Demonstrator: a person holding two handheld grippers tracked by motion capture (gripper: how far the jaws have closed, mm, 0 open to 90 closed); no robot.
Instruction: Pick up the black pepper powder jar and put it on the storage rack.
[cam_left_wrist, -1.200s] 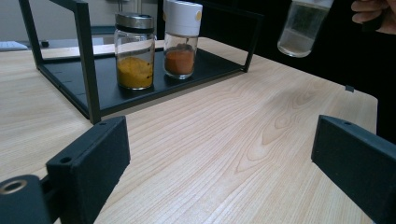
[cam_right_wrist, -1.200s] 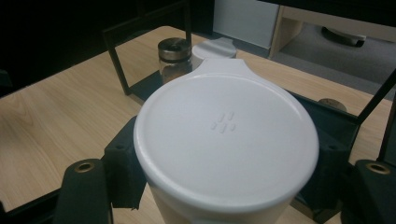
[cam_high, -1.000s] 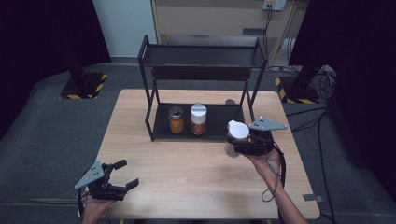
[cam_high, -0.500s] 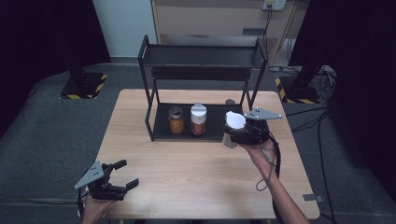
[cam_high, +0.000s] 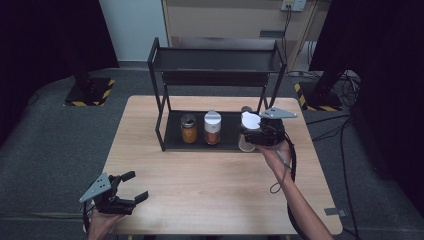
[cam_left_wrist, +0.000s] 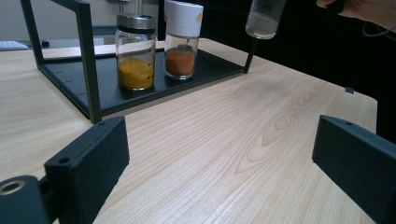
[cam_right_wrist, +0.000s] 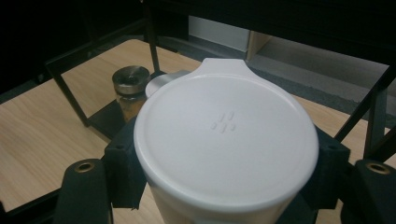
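While the right gripper (cam_high: 248, 136) carries a white-lidded jar (cam_right_wrist: 226, 135) at the rack (cam_high: 161, 95), the left gripper (cam_high: 134, 188) waits.

The right jaws clamp the jar's body just under its lid, its long axis upright, lifted off the bench (cam_high: 210, 195) right of centre in the high view, at the right end of the rack's lower shelf. Two spice jars (cam_high: 188, 128) stand just left of it, so free shelf lies directly below. At lower left, the left jaws gape wide, empty, well apart.
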